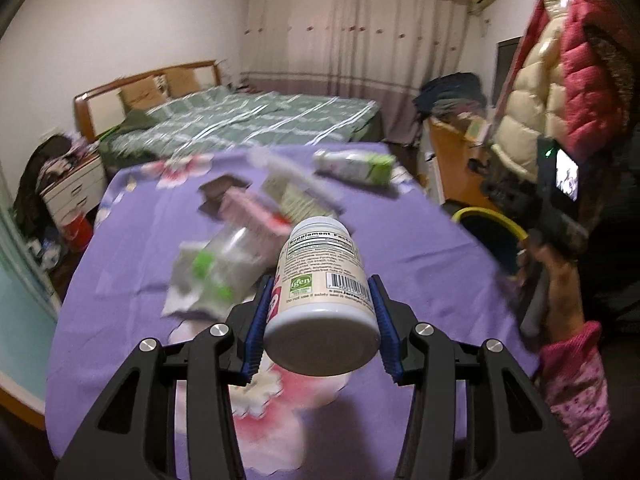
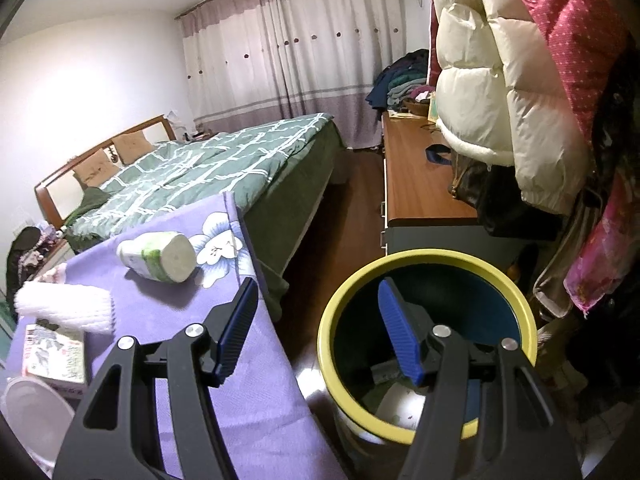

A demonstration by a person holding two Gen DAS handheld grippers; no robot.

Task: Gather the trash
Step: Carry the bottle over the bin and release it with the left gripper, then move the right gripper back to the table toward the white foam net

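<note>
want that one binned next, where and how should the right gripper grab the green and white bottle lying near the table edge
Grip the green and white bottle across its round body, near the middle. It lies on its side on the purple cloth, flat base facing the camera, neck pointing away. Probably best from above, fingers straddling the sides, since the open right gripper looks wide enough for it.

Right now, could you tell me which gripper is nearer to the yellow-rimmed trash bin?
Right. The right gripper hangs open at the trash bin, one finger over its mouth. The left gripper is over the purple table, shut on the supplement bottle, with the bin off to its right.
</note>
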